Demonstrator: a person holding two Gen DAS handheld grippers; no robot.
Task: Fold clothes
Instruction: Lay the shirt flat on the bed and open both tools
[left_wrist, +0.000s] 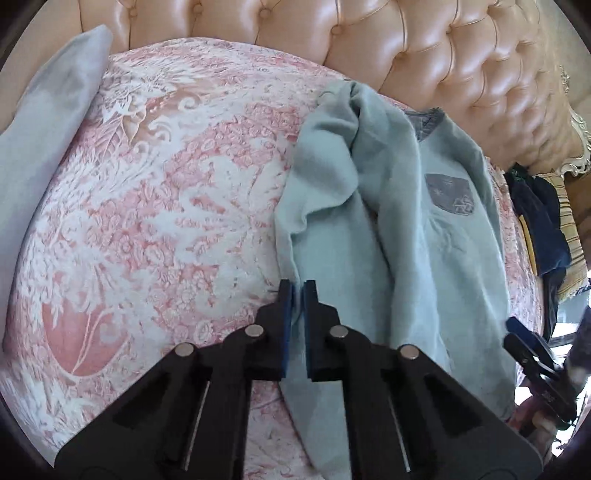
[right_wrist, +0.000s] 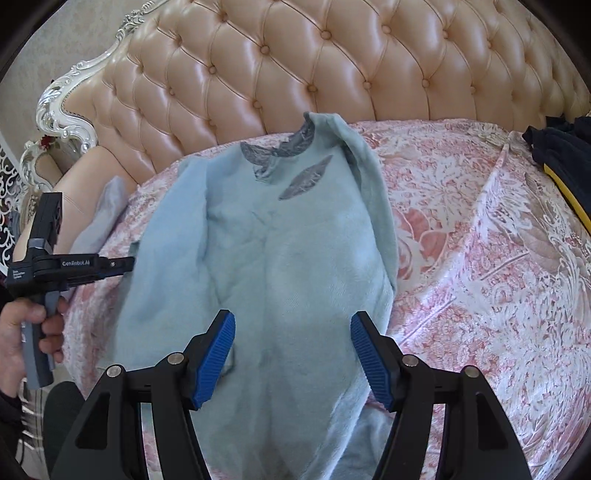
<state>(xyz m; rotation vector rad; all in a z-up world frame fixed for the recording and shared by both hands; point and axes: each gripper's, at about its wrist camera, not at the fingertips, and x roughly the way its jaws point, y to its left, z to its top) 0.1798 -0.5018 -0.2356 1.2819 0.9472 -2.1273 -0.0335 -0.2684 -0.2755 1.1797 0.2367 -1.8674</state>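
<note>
Lying: a pale blue sweater (right_wrist: 280, 266) spread flat on the pink flowered bedspread (right_wrist: 480, 236), grey collar toward the tufted headboard (right_wrist: 295, 74)
Sleeves: both folded inward over the body of the sweater
Left gripper (left_wrist: 297, 291): jaws nearly together at the sweater's side edge, the fabric edge showing in the thin gap between the blue pads
Right gripper (right_wrist: 292, 354): jaws wide apart above the lower part of the sweater, nothing between them
Hand (right_wrist: 22, 332): wrapped around the left gripper's handle
Elsewhere: dark clothes (right_wrist: 561, 147) heaped at the bed's far right; a grey cloth (left_wrist: 48, 122) at the left edge
</note>
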